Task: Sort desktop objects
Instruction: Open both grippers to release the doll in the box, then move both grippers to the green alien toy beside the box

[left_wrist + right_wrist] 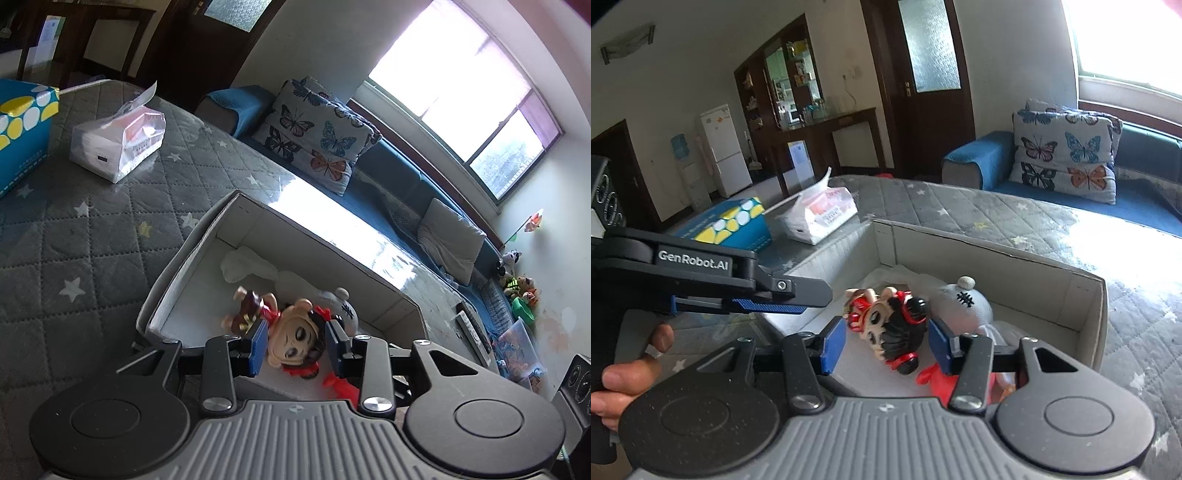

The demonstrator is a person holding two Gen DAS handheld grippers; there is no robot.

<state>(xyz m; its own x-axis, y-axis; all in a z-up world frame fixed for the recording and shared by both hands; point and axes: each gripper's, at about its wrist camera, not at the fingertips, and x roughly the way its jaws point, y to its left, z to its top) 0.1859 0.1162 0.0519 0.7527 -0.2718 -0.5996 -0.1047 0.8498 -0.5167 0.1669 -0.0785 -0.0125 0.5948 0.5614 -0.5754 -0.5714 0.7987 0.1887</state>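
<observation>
So we've got the little doll (894,328) with black hair and red bows lying in the open cardboard box (997,254), right beside a grey plush (964,302). Our right gripper (886,341) hangs over it with jaws parted, pads off the doll. Our left gripper (295,345) sits half open too, nothing gripped. Tissue pack (118,144) and blue box (22,125) sit further back on the quilted table (74,240).
</observation>
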